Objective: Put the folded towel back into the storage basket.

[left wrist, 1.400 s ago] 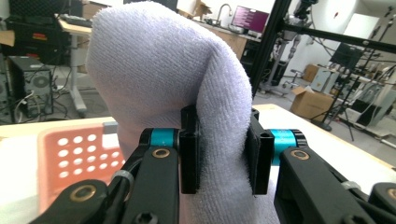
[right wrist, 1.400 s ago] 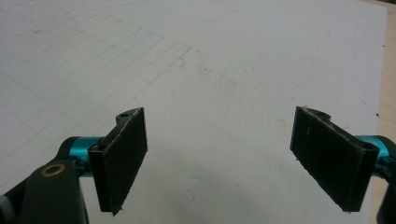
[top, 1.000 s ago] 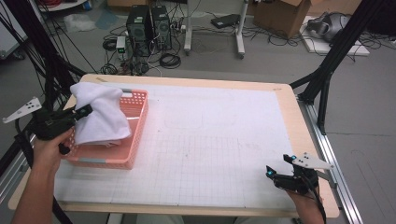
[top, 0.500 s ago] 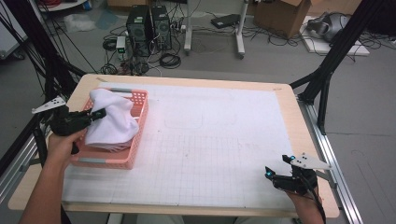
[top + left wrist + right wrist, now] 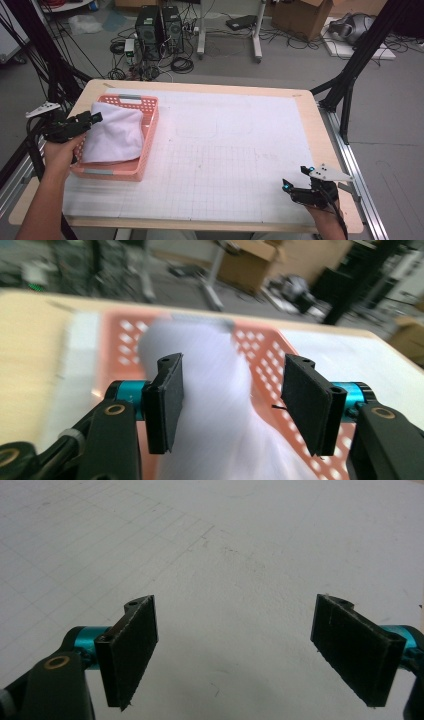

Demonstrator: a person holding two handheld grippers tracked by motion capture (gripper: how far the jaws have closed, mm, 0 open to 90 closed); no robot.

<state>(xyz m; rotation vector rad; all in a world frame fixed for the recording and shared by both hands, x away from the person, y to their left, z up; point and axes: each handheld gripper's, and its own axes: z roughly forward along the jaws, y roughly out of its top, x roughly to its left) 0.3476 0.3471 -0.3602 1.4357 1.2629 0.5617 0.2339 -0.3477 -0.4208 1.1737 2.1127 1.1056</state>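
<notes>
On the left side of the pale wooden table [image 5: 320, 130], which carries one white gridded mat [image 5: 230, 160], stands one pink plastic basket with perforated walls [image 5: 145, 145]. Inside this basket lies one white soft cloth [image 5: 116, 134], bunched in a heap that fills most of it and rises above the rim. In the left gripper view the cloth [image 5: 220, 405] is blurred, and the basket [image 5: 260, 350] shows behind and around it.

There are two grippers. The left gripper [image 5: 92, 120] is at the left edge of the basket, held by the person's left hand [image 5: 60, 155], and points to the cloth. Its two black jaws have just been opening: in the left gripper view [image 5: 230, 405] they stand clearly apart, the cloth is between them, and the right pad does not press on it. If the left pad touches the cloth, I cannot tell, because of the blur.

The right gripper [image 5: 297, 181] is well apart from the basket, near the right front corner of the table. In the right gripper view [image 5: 235, 650] its two jaws are wide apart above the bare mat [image 5: 240, 555], with nothing between them.
</notes>
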